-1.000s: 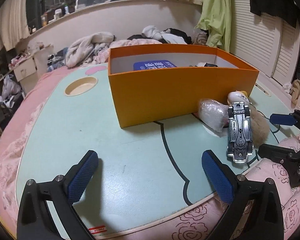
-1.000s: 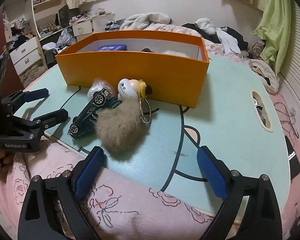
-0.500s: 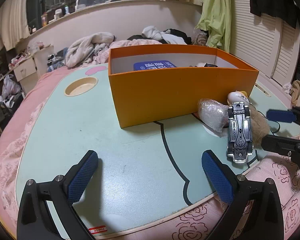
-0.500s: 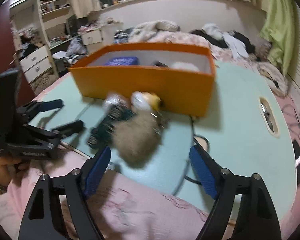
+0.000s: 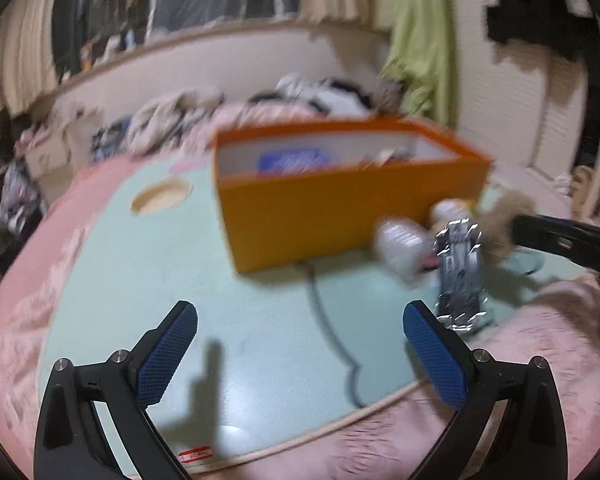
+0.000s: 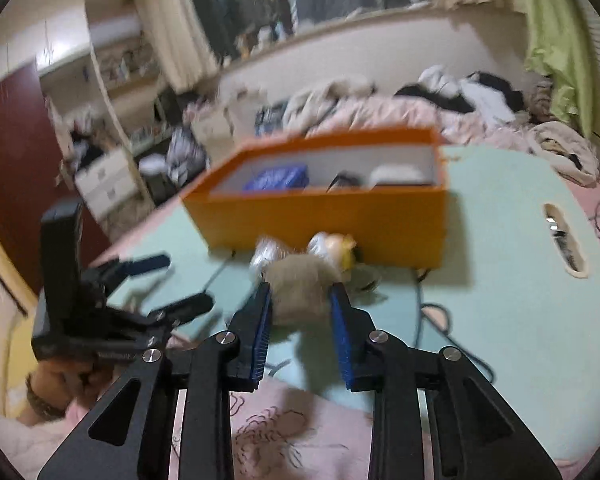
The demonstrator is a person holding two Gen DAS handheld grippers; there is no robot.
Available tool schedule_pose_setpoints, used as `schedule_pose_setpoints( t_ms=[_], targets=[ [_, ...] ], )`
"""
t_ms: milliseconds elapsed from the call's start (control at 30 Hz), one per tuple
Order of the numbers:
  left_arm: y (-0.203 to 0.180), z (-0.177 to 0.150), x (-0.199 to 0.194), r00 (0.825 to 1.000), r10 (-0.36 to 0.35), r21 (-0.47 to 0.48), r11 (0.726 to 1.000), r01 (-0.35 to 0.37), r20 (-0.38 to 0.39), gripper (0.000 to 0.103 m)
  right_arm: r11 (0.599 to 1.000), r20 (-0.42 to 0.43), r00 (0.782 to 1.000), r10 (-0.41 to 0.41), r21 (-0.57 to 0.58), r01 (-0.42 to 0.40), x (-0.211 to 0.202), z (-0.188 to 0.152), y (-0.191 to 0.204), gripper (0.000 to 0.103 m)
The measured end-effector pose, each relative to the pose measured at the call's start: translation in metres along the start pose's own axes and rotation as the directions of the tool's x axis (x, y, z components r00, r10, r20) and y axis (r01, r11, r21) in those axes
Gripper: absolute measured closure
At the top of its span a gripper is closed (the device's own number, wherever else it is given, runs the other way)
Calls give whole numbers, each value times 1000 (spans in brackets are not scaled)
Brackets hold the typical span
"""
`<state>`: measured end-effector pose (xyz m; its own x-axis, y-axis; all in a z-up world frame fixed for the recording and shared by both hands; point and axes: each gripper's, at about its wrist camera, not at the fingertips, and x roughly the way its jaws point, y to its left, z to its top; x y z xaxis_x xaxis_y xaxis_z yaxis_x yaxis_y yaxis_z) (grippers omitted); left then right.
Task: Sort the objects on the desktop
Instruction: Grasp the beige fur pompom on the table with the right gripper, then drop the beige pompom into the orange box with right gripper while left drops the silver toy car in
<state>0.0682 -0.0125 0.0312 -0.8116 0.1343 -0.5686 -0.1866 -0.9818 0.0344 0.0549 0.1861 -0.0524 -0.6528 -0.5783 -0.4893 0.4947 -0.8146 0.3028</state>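
Fingers of the left gripper (image 5: 300, 344) stand wide apart with nothing between them, hovering over the bare near-left part of the pale green table (image 5: 148, 280); seen from the right wrist, this same gripper (image 6: 168, 284) sits at the left edge of the table, held by a hand (image 6: 72, 384) low in the frame. Moving right, the orange box (image 6: 332, 220) stands on the table toward the far side, open at the top, with a blue packet (image 6: 278, 178) and a pale object inside. Just in front of its near wall lie a crinkly wrapped bundle (image 5: 400, 242), a silver toy car (image 5: 460, 276) and a white and yellow round charm (image 6: 334, 246), all close together; blur hides their finer detail. At the right end of that cluster, the right gripper (image 6: 302, 308) has its blue pads pressed in on both sides of the tan fur pom-pom (image 6: 300, 288), its jaws closing around it. A slot-shaped hole (image 6: 562, 240) shows in the table farther right.
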Motion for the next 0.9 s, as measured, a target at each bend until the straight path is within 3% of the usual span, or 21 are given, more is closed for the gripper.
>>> schedule_pose_setpoints(
  t_ms=[67, 133, 200, 267, 400, 433, 467, 500, 700, 800, 900],
  targets=[
    [-17, 6, -13, 994, -94, 48, 995, 92, 51, 0, 999, 54, 999, 1, 37, -3, -11, 3, -7, 74],
    [-31, 12, -16, 985, -169, 79, 983, 166, 41, 0, 999, 106, 994, 6, 47, -11, -20, 5, -7, 74],
    [-51, 23, -7, 982, -189, 140, 972, 189, -13, 9, 999, 139, 990, -3, 35, -2, -27, 7, -3, 74],
    [-69, 32, 8, 976, -203, 169, 962, 215, -83, 31, 1000, 148, 989, -10, 26, 6, -29, 9, 0, 74],
    [-88, 36, 51, 923, -282, 84, 946, 313, -260, 44, 1000, 145, 989, -11, 25, 8, -28, 8, 1, 74],
    [-93, 33, 56, 934, -242, 104, 955, 277, -261, 52, 1000, 144, 990, -10, 27, 7, -28, 7, 1, 74],
    [-98, 31, 56, 948, -193, 131, 964, 231, -251, 67, 1000, 144, 989, -9, 28, 5, -27, 7, 0, 74],
    [-98, 30, 52, 949, -195, 129, 964, 232, -249, 76, 999, 144, 989, -7, 32, 3, -27, 8, -1, 74],
    [-74, 20, 4, 942, -314, 58, 945, 322, -114, 76, 999, 148, 989, -7, 42, 0, -27, 4, -2, 74],
    [-48, 26, -18, 948, -313, -15, 950, 313, -49, 76, 999, 158, 987, -10, 44, 3, -28, 8, -3, 74],
    [-28, 51, -32, 966, -258, -32, 965, 259, 21, 76, 999, 201, 980, 8, 49, -19, -30, 26, -3, 74]
  ],
)
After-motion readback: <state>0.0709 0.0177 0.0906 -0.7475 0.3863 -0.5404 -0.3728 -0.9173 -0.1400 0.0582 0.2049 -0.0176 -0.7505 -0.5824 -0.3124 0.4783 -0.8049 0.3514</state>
